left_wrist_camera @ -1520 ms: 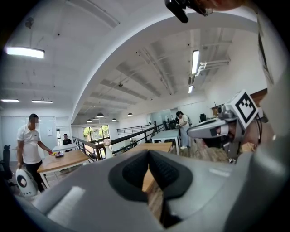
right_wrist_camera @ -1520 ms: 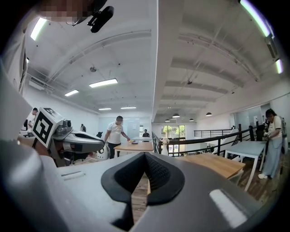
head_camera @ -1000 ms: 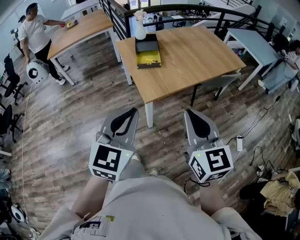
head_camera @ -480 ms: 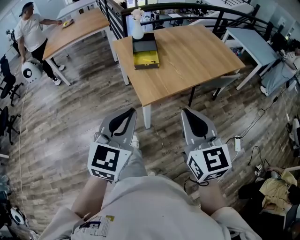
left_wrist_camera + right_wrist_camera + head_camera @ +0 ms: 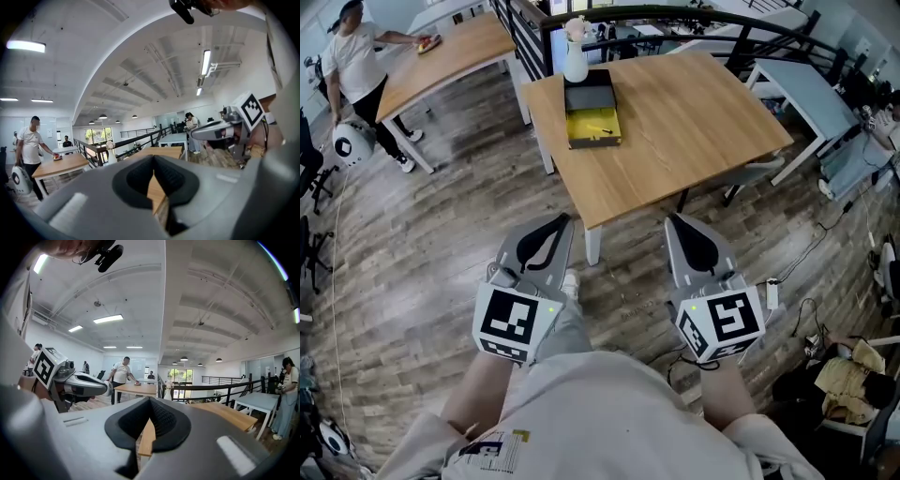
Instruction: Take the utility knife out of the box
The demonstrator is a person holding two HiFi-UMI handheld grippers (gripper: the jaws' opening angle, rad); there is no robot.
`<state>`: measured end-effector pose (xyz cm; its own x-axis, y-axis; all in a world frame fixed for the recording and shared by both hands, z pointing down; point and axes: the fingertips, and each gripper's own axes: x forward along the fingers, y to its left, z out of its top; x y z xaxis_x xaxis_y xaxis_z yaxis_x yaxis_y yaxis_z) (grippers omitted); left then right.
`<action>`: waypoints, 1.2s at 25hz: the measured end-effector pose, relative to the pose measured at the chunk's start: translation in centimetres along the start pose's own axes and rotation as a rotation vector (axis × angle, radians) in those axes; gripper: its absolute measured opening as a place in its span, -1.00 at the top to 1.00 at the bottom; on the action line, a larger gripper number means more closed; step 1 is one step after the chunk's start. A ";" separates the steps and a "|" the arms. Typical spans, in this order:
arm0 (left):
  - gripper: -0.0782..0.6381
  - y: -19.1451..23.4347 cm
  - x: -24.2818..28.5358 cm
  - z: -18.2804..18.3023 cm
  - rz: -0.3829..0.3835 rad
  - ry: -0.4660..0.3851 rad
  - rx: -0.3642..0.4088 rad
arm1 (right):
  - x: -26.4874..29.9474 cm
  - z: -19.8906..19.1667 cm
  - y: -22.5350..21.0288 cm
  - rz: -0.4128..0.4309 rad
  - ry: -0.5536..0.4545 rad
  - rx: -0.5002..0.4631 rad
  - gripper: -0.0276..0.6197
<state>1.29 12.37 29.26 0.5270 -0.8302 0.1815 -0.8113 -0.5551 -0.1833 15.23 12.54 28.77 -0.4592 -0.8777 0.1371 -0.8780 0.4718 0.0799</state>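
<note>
Across the floor [image 5: 422, 262], the worktop [image 5: 675, 122] bears the box [image 5: 593, 111], utility knife [image 5: 602, 129] seemingly inside, well apart from the closed, empty left claw [image 5: 562, 223] and right claw [image 5: 673, 223]: likely the approach, with nearing and opening a claw next.

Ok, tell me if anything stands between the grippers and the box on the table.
Nothing visible does. The left gripper and right gripper hang over the floor, short of the table; only bare tabletop lies before the open box. The white vase stands beyond it.

Bare tabletop [image 5: 694, 122] lies open beside the box [image 5: 593, 114]; a vase [image 5: 575, 60] stands just behind it
</note>
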 end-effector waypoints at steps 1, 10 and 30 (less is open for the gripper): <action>0.78 0.6 0.6 0.1 -0.002 -0.003 0.000 | 0.8 0.2 -0.3 -0.004 0.000 -0.003 0.91; 0.78 7.2 6.4 -0.3 -0.019 0.001 -0.013 | 9.2 1.2 -1.8 -0.016 0.027 -0.022 0.91; 0.78 23.9 20.8 0.4 -0.092 -0.031 -0.027 | 29.1 4.7 -4.9 -0.076 0.077 -0.033 0.91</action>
<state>-7.04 -18.25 28.27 0.6070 -0.7772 0.1660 -0.7655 -0.6279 -0.1408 5.55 -15.75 27.71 -0.3785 -0.9026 0.2052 -0.9045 0.4077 0.1248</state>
